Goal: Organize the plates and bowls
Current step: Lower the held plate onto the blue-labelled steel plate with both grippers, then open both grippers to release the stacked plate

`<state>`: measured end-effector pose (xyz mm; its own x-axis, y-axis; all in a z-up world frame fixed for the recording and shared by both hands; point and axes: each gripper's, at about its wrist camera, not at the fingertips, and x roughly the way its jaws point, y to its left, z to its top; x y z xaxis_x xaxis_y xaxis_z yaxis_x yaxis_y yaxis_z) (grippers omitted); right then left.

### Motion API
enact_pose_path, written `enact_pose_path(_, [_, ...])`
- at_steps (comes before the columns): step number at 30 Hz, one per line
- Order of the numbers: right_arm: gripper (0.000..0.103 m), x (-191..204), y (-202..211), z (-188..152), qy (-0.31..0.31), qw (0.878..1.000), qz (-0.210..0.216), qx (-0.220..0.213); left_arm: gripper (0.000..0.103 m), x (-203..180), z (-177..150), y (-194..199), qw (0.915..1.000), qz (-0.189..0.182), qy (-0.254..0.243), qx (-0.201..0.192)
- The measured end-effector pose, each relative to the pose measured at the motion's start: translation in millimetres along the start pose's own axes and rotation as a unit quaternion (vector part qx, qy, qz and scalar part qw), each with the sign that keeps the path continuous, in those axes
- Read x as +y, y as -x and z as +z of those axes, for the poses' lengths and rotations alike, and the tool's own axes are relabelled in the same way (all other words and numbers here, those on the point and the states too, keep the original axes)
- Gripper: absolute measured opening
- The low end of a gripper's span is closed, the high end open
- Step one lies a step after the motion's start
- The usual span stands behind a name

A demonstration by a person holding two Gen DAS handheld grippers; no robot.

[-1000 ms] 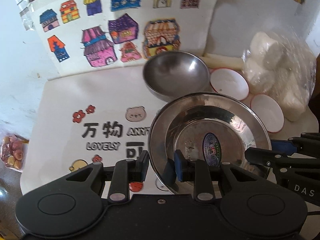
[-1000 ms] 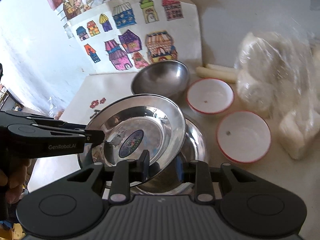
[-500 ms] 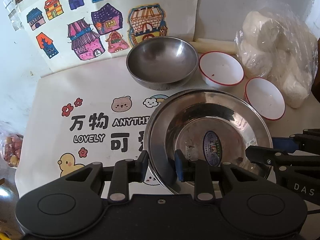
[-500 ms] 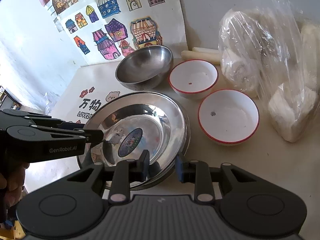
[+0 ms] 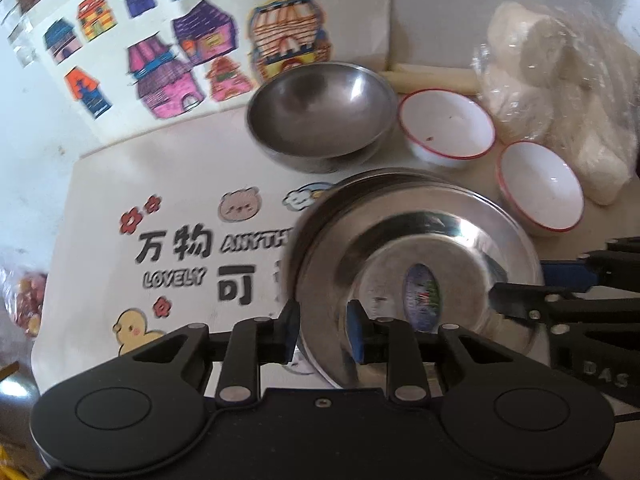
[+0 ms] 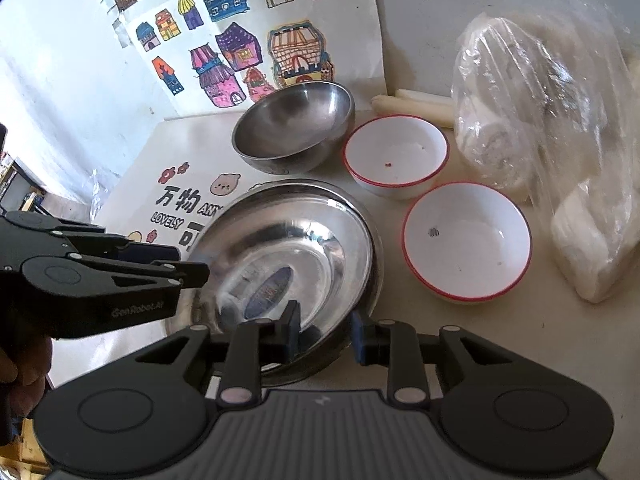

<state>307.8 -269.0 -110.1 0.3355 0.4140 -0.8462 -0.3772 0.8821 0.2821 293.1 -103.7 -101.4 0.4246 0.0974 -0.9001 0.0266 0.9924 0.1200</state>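
— Where's the steel plate (image 5: 416,248) sitting right now?

— Low over the printed mat (image 5: 160,208), in front of the deep steel bowl (image 5: 320,114), with the two red-rimmed white bowls (image 6: 466,240) off beside it. There looks to be a second steel dish under it; I can't tell whether they touch yet.

— And both tongs have it?

— Yes. The left gripper (image 5: 323,332) is pinching the near rim, one pad inside, one outside. The right gripper (image 6: 323,334) pinches the rim on its own side the same way. Both have just squeezed in a little, rim between the pads.

— How will it handle?

— Stiff and light, I'd say, but polished metal is slick, so a thin rim could slide or pivot in the pads. The flat lip is the only real place to hold; two opposite grips should stop it tipping.

— Breakable?

— The plate, hardly. The white bowls look more fragile if it swings wide.
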Motion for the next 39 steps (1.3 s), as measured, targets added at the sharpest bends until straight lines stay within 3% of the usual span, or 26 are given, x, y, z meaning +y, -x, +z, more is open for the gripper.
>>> enact_pose_path(9, [0.029,4.5,-5.6,0.6,0.026,1.000,-0.010,0.001,0.031,-2.5,5.2,0.6,1.0000,-0.002,0.003,-0.005])
enact_pose_path(16, [0.044,3.9,-2.4,-2.4,0.025,0.999,-0.022,0.001,0.061,10.6,8.6,10.3,0.9996,0.003,0.025,-0.016])
enact_pose_path(20, [0.059,6.2,2.0,-2.2,0.021,1.000,-0.023,-0.006,0.080,15.9,10.1,15.1,0.9993,0.010,0.027,-0.026])
enact_pose_path(26, [0.084,9.0,13.8,-1.0,0.004,0.999,-0.025,-0.025,0.099,27.5,11.0,18.5,0.9988,0.018,0.030,-0.034])
enact_pose_path(32, [0.103,8.1,26.6,-8.4,-0.023,0.999,-0.026,-0.035,0.100,48.3,7.6,21.4,0.9979,-0.008,0.054,-0.034])
enact_pose_path(39, [0.103,5.2,31.9,-16.9,-0.057,0.997,-0.051,-0.023,0.102,75.4,5.3,17.9,0.9955,-0.053,0.076,-0.020])
